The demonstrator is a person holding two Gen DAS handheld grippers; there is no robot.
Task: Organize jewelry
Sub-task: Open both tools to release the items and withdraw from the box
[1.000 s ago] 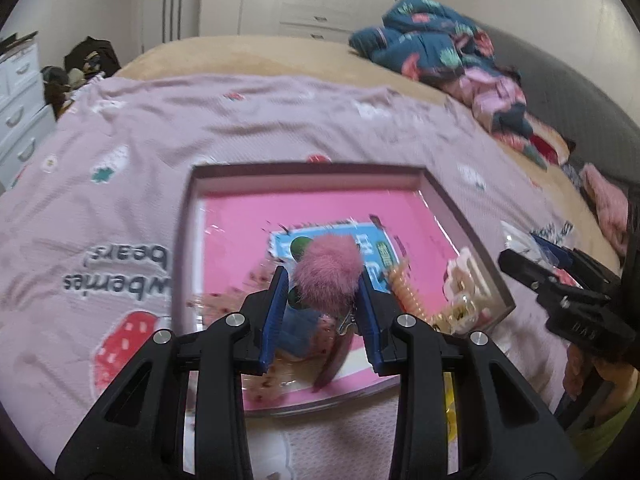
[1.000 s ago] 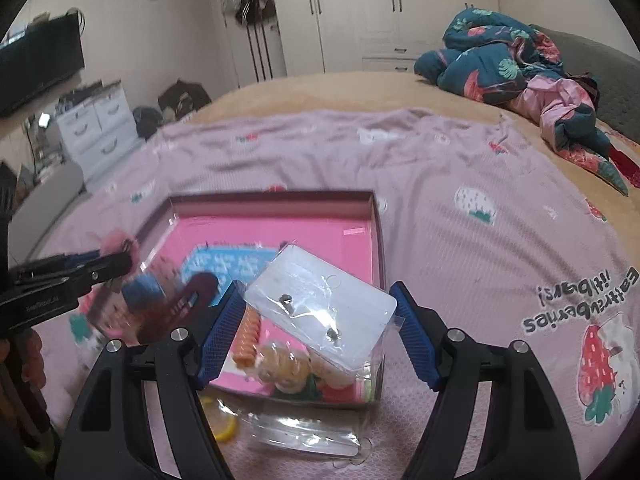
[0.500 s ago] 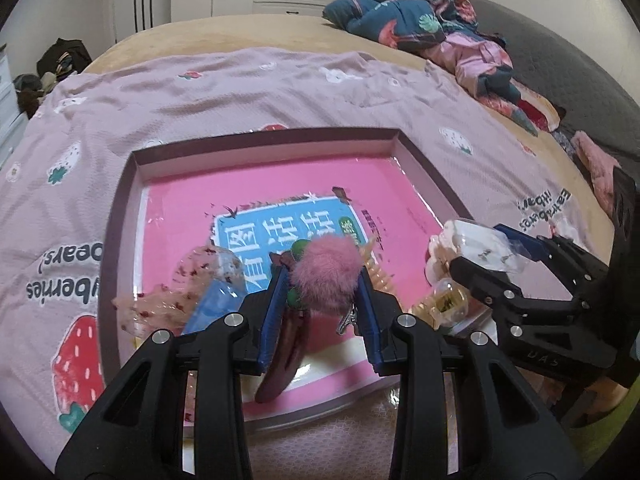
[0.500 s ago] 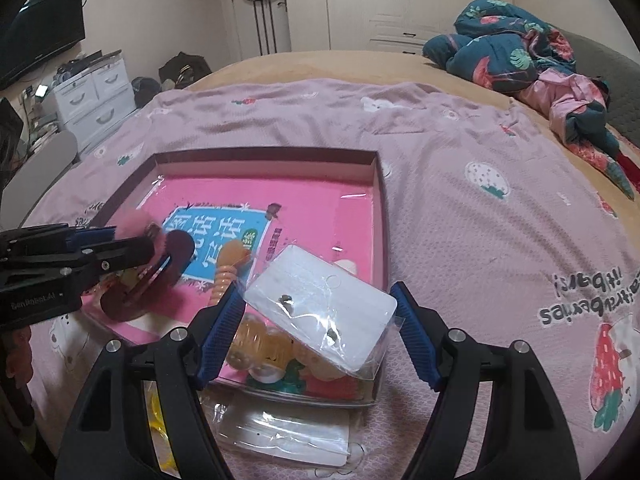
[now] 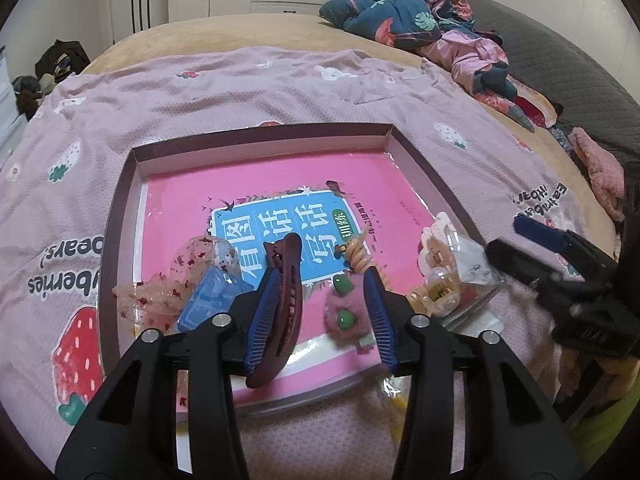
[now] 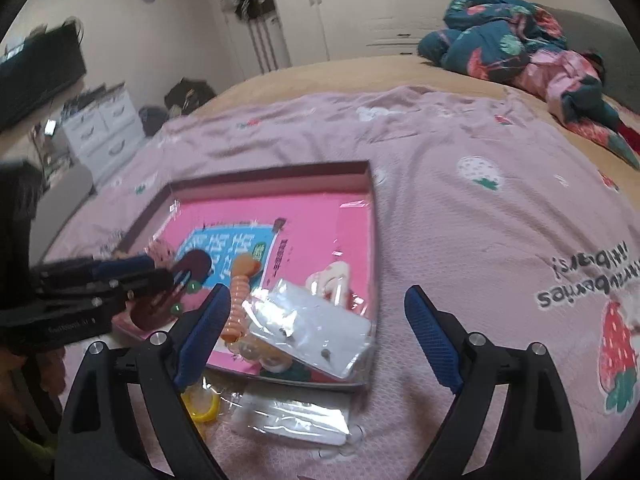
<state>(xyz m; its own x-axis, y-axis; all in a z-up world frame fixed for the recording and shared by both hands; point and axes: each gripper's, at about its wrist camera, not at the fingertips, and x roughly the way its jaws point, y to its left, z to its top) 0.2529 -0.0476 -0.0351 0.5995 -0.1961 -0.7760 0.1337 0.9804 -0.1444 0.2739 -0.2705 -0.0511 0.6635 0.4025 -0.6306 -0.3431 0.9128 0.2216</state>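
Both jaws stand wide apart. My left gripper point(image 5: 320, 308) hangs over the tray point(image 5: 256, 136), the pink pom-pom clip point(image 5: 342, 314) lying loose between its fingers and the maroon hair claw point(image 5: 286, 280) beside it. My right gripper point(image 6: 316, 328) holds nothing above the clear earring packet point(image 6: 316, 332) at the tray's corner.

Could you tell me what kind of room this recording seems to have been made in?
Most likely a bedroom: the tray sits on a bed's strawberry-print blanket, crumpled bedding lies beyond it, white wardrobe doors line the far wall, and a white drawer unit stands alongside.
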